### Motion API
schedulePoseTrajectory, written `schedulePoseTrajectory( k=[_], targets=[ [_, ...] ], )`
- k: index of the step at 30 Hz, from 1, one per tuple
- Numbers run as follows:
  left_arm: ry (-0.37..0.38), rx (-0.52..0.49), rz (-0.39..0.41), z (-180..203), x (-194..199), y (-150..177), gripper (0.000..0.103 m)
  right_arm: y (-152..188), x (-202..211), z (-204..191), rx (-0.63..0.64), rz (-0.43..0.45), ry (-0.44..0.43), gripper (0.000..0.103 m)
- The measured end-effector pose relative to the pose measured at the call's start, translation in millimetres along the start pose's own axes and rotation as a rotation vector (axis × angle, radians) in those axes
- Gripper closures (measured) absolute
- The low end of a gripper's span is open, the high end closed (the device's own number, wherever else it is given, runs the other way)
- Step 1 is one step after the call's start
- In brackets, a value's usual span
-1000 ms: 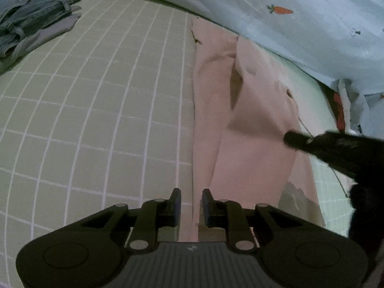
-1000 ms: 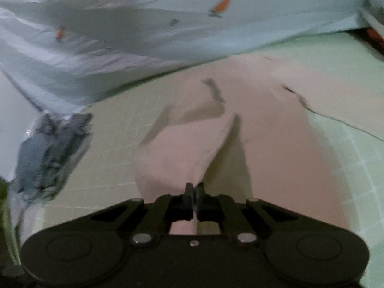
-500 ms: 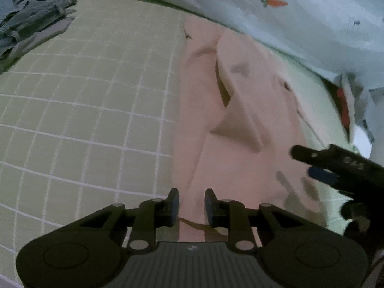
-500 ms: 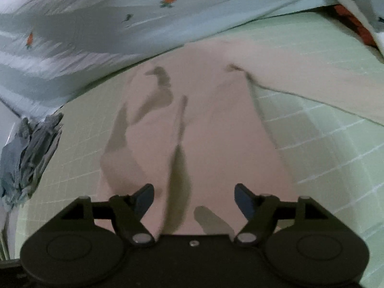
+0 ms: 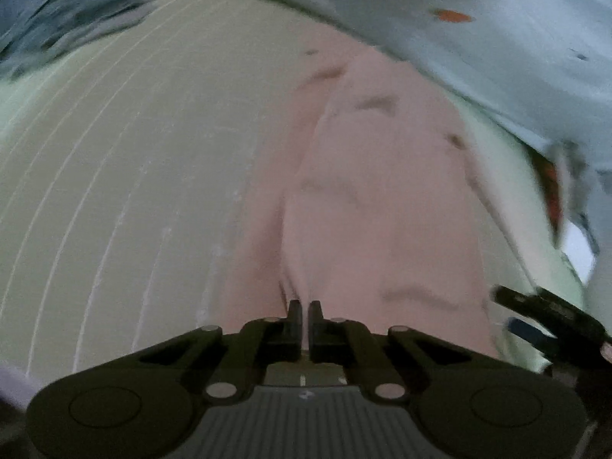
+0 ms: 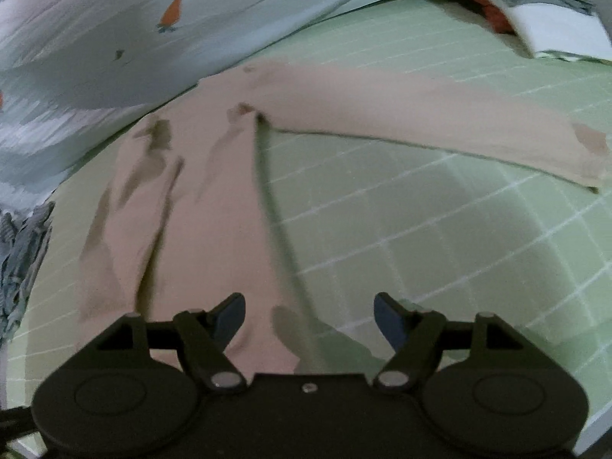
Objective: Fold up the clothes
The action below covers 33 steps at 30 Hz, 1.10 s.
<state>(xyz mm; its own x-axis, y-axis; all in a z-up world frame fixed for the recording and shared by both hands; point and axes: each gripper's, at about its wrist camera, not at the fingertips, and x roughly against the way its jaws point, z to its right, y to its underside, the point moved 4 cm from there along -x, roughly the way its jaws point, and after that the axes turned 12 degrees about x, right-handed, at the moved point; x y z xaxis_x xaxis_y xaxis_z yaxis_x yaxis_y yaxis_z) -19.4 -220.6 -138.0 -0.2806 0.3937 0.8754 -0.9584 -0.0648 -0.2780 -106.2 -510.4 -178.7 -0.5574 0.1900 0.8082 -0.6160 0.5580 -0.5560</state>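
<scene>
Pink pants flat on the green checked bed sheet, 2 legs spread. Left hand-held gripper clamped on pants fabric at the near end. Right hand-held gripper fingers wide apart above the pants edge. Blue carrot-print blanket beyond the pants.

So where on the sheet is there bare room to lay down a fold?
Bare checked sheet lies between the two legs of the pink trousers; more lies left of them. Crowded: the carrot-print quilt along the far edge, grey clothes far left.
</scene>
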Motion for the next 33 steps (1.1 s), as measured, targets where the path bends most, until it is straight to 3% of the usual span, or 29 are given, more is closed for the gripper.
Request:
schedulePoseTrajectory(
  k=[3, 8, 10, 15, 21, 27, 30, 32, 33],
  targets=[
    [-0.052, 0.01, -0.022, -4, -6, 6, 0.089, -2, 2, 21, -0.004, 0.018, 0.051, 0.023],
    [-0.027, -0.054, 0.037, 11, 6, 7, 0.035, -13, 8, 57, -0.019, 0.084, 0.182, 0.006],
    [-0.025, -0.077, 0.077, 15, 12, 4, 0.029, -20, 10, 75, -0.028, 0.11, 0.255, 0.004],
    [-0.07, -0.098, 0.125, 17, 20, -7, 0.022, -32, 5, 122, -0.117, 0.117, 0.431, 0.003],
    [-0.118, -0.09, 0.15, 11, 27, -17, 0.019, -38, -6, 172, -0.283, 0.123, 0.456, 0.001],
    [-0.165, -0.083, 0.174, 4, 35, -26, 0.018, -48, -15, 181, -0.261, 0.094, 0.523, 0.001],
    [-0.177, -0.067, 0.178, -5, 35, -33, 0.018, -51, -17, 176, -0.214, 0.089, 0.514, 0.008],
    [-0.178, -0.057, 0.179, -11, 35, -39, 0.018, -55, -16, 171, -0.174, 0.098, 0.482, 0.031],
    [-0.176, -0.05, 0.179, -14, 34, -43, 0.018, -58, -15, 167, -0.151, 0.101, 0.462, 0.057]
  ],
)
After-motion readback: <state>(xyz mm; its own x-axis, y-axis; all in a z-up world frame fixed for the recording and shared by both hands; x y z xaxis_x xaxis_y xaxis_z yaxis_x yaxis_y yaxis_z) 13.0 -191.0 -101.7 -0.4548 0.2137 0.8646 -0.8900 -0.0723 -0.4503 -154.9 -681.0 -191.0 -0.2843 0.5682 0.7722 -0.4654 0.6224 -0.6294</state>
